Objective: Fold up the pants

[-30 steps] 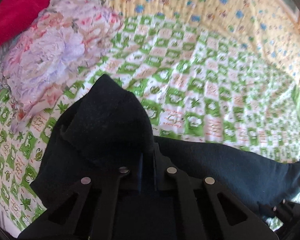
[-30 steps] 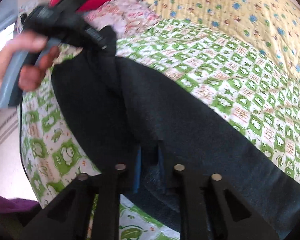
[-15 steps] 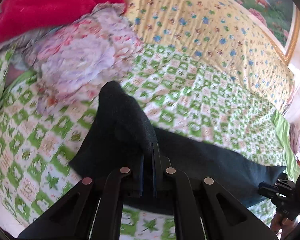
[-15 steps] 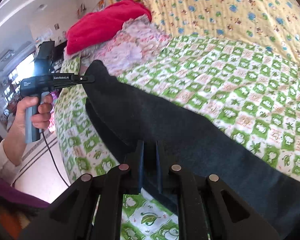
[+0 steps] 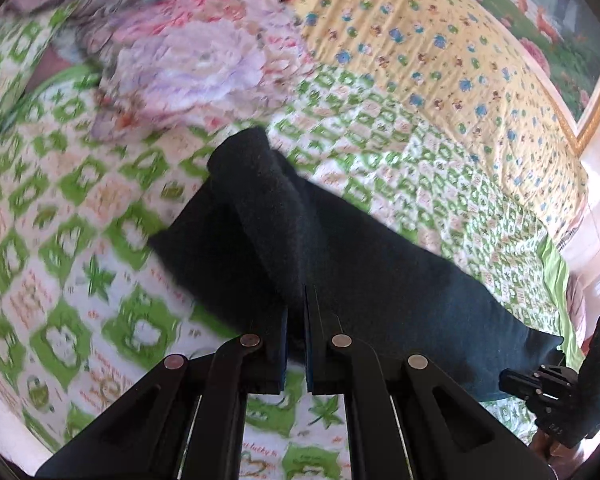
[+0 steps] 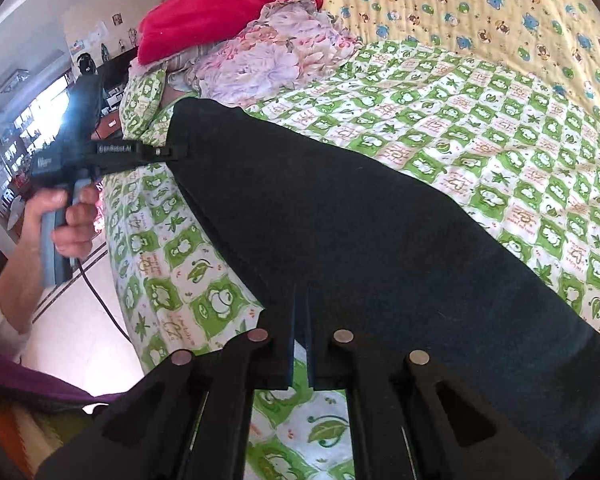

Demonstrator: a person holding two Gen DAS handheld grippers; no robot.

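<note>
bed sheet (image 5: 384,168): green and white checked print, fills most of both views; the left wrist view is motion-blurred on its left side.
yellow blanket (image 6: 480,12): pale yellow with small blue and green figures, upper right of both views, lying beyond the checked sheet.
pants (image 6: 340,216): dark navy, stretched in a long band over the sheet. In the right wrist view they run from upper left of centre down to the lower right edge. In the left wrist view they run from centre to the lower right, with a raised fold at centre frame.
floral bedding (image 6: 268,60): pink and lilac crumpled heap, upper centre of the right wrist view, upper left in the left wrist view, just past the far end of the pants.
red cloth (image 6: 220,8): on top of the floral heap, top of frame.
left gripper (image 5: 296,336): bottom centre of its own view, fingers nearly together with pants fabric pinched between them; in the right wrist view it sits at mid left, tip on the pants' far corner.
right gripper (image 6: 300,332): bottom centre of its own view, fingers closed down on the pants' near edge; seen lower right in the left wrist view at the pants' other end.
left hand (image 6: 66,220): wrapped around the left gripper's handle, left edge of the right wrist view.
cable (image 6: 100,300): thin, dark, hangs below that hand.
</note>
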